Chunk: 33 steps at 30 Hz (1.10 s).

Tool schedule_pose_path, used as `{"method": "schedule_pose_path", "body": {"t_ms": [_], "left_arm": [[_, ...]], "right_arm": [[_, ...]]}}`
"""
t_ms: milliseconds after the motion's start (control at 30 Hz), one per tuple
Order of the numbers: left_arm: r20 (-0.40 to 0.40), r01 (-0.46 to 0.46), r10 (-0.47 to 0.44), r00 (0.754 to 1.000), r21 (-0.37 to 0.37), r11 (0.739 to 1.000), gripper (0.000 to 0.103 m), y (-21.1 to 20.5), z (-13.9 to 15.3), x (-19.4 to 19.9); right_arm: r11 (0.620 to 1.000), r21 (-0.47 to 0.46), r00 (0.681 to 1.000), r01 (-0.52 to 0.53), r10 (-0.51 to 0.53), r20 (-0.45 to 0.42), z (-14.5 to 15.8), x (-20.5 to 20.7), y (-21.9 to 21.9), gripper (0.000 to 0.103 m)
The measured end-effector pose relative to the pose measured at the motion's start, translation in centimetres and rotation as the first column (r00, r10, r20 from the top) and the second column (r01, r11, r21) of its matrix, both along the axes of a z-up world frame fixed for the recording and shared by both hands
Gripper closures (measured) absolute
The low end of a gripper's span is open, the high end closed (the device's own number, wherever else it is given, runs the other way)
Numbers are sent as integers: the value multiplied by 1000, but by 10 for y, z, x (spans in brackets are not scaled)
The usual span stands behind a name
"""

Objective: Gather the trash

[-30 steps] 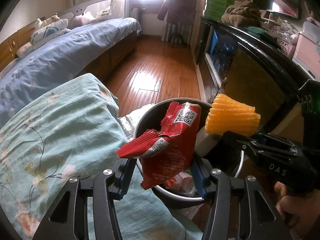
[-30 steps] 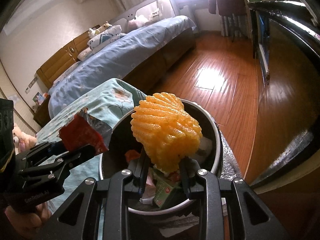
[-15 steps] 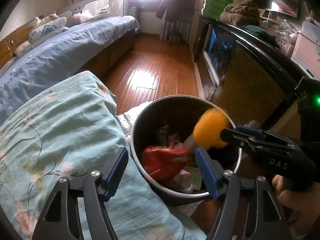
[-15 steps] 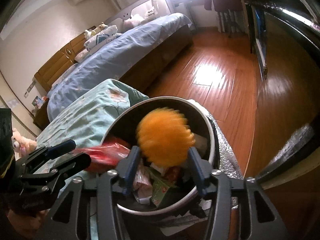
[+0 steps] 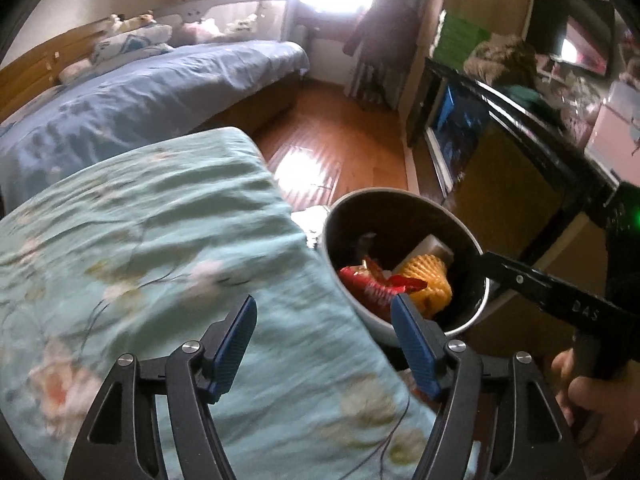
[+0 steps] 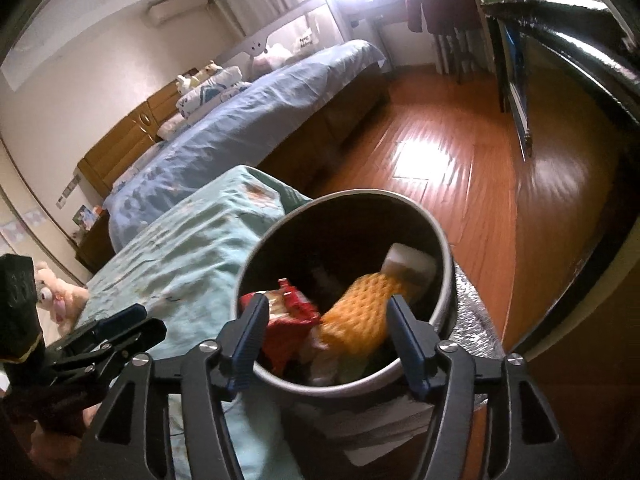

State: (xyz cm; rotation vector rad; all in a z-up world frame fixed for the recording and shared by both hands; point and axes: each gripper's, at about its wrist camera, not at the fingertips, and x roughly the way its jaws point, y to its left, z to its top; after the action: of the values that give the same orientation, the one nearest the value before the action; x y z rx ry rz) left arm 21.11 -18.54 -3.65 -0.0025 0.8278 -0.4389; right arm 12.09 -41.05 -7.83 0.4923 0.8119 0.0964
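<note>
Over the teal quilt (image 5: 140,240), left gripper (image 5: 322,332) gapes empty. Red wrapper (image 5: 368,288), light, crinkly, pinch an edge; orange sponge (image 6: 356,316), soft, squeezable, both in bin (image 6: 446,264). Right gripper (image 6: 326,334) opening, empty.

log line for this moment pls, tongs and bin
left tongs: open, empty | right tongs: opening, empty | red wrapper: in bin | orange sponge: in bin | bin: beside quilt

Teal floral quilt (image 5: 152,248) near left; blue bed (image 6: 256,128) far left; sunlit wooden floor (image 6: 452,152); dark cabinet (image 5: 520,184) right.
</note>
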Motion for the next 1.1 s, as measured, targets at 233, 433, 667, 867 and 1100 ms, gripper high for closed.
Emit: {"method": "schedule_pose_path", "body": {"t_ms": [233,433,667,867,1100], "left_arm": [[77,-103,107,991,-50,993,34,53,13,-42],[125,-199,206,970,-72,977,33,94,19,-76],[219,-281,292,931,-77,956,27,122,34,-108],[334,-352,353,874,-67,934,8,129,51,-132],[432,-414,384,816,-25,910,1,119,45,-148]], "right_arm": [[1000,-1,995,-11,11,99,26,-22,48,16],[998,-59,984,-3,13,177,39,-30,81,12],[991,-133,968,-15,47,248,58,-30,110,8],[970,-239,941,36,48,336,83,-30,128,0],[969,-245,940,38,48,337,72,-24,138,0]]}}
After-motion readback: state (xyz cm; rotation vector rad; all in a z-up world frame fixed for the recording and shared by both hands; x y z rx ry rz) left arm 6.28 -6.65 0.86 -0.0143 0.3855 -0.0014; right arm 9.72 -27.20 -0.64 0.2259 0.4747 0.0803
